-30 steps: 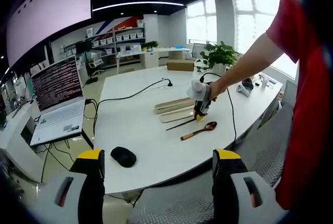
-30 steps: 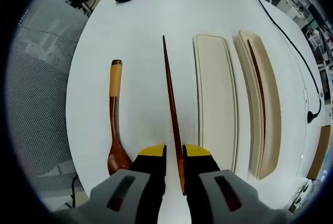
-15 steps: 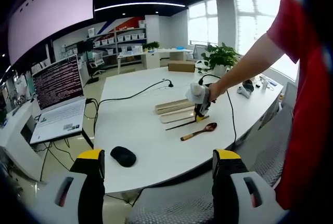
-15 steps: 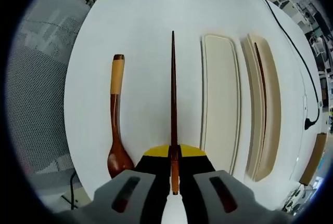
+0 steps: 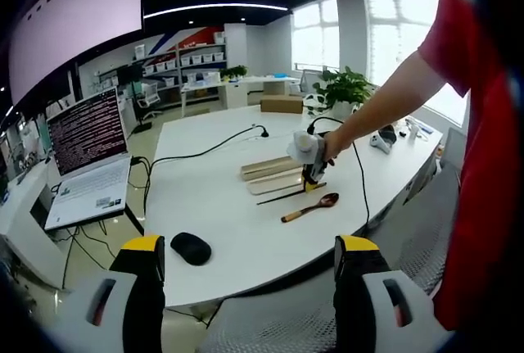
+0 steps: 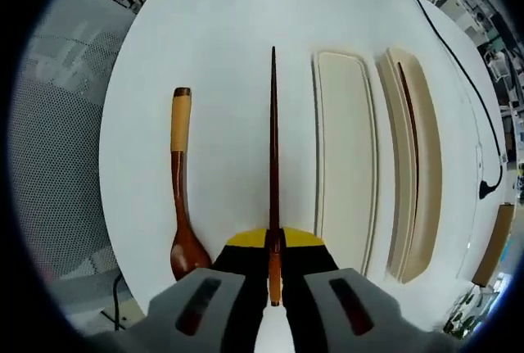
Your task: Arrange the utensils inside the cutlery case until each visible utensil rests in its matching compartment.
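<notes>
Now we note the right gripper [image 6: 273,248] has closed its jaws on the chopstick [image 6: 273,148], which a second ago lay loose between them. One chopstick already rests in the case's far tray [image 6: 426,173]; the spoon [image 6: 182,197] waits on the bench [image 6: 229,33]. Left gripper [image 5: 246,256] hangs open, holding nothing, well back from the bench.

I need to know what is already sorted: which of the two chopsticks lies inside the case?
The chopstick in the far tray of the cutlery case; the other chopstick is clamped in the right gripper, beside the spoon.
</notes>
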Demonstrator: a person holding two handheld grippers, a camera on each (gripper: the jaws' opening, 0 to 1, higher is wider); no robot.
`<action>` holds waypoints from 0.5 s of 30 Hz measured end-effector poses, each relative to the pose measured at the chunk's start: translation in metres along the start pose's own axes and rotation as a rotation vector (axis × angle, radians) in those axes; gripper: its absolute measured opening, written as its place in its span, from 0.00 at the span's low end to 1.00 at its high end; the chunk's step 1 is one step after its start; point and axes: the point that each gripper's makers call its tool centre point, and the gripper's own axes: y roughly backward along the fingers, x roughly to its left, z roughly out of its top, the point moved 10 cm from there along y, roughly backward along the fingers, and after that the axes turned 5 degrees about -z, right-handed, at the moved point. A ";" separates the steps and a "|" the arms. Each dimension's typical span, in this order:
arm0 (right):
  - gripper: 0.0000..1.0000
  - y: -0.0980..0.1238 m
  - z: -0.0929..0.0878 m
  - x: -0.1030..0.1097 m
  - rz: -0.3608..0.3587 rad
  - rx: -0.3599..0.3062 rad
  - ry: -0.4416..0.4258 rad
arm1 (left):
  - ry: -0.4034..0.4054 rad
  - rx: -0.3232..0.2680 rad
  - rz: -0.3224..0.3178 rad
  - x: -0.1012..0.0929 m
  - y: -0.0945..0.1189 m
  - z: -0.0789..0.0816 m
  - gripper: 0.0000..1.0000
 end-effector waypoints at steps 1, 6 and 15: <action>0.01 0.000 0.000 0.001 -0.003 0.000 0.011 | -0.001 -0.003 0.001 0.000 0.000 0.001 0.88; 0.01 0.000 0.000 -0.002 -0.005 -0.008 0.007 | -0.011 -0.009 0.003 0.003 0.001 0.004 0.88; 0.00 0.017 -0.007 0.001 -0.016 -0.057 -0.049 | -0.020 -0.031 0.010 0.007 0.005 0.012 0.88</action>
